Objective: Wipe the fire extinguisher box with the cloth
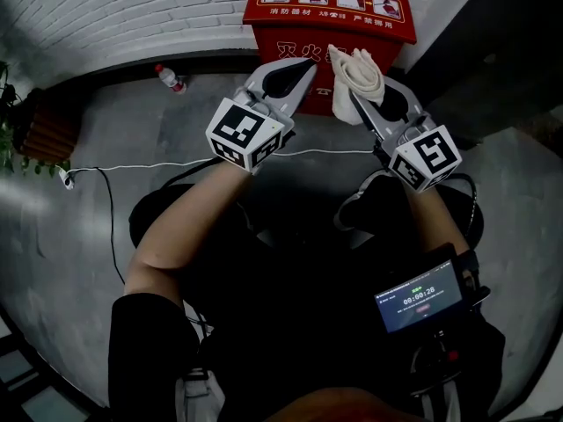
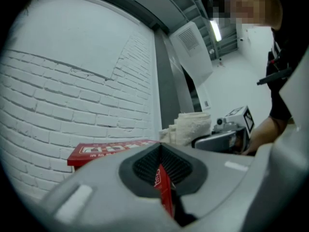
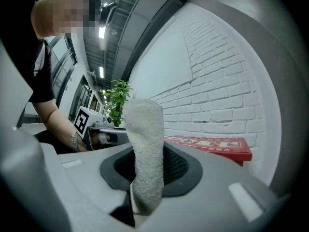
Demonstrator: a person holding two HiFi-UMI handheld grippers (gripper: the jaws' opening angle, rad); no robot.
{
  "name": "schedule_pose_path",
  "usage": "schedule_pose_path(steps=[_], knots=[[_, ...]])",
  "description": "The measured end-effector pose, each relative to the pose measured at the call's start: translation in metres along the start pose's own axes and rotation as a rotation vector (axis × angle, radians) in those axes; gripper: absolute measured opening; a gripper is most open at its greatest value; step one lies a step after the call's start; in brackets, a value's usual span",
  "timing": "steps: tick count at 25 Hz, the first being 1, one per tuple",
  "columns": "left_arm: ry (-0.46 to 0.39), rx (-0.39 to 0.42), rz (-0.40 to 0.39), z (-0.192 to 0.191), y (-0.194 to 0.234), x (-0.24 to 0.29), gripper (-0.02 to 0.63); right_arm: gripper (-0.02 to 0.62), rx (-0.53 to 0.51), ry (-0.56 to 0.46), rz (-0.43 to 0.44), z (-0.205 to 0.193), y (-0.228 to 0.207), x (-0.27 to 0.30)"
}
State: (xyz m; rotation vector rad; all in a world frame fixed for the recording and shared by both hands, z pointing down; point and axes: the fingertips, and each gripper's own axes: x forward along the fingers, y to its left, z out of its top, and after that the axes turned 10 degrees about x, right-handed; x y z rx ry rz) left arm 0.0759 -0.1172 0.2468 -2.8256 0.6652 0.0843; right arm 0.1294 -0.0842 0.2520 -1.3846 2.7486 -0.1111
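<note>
A white-painted brick wall ran behind a grey concrete floor. Against the wall stood the red metal fire extinguisher box, with a strip of pictures and white print on its lid.

Both tools reached toward the box's front. The left gripper had its jaws drawn almost together, leaving only a thin slit through which the red of the box showed, and it held nothing. The right gripper was clamped on an off-white folded terry cloth, which stood up out of the jaws in front of the box's upper front edge. No view showed whether the cloth touched the box.

A small dark screen with a timer sat by the person's right forearm. A thin white cable lay across the floor. A clear plastic bottle with a red cap lay near the wall, left of the box.
</note>
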Motion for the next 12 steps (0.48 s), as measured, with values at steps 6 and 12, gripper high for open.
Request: schedule_pose_path(steps=[6, 12], knots=[[0.016, -0.002, 0.008, -0.0015, 0.0020, 0.0011, -0.002, 0.103, 0.000, -0.007, 0.005, 0.0020, 0.0002, -0.0017], [0.007, 0.004, 0.004, -0.0018, -0.0032, 0.0035, -0.002, 0.103, -0.011, -0.015, 0.018, 0.0047, 0.0012, -0.0026]])
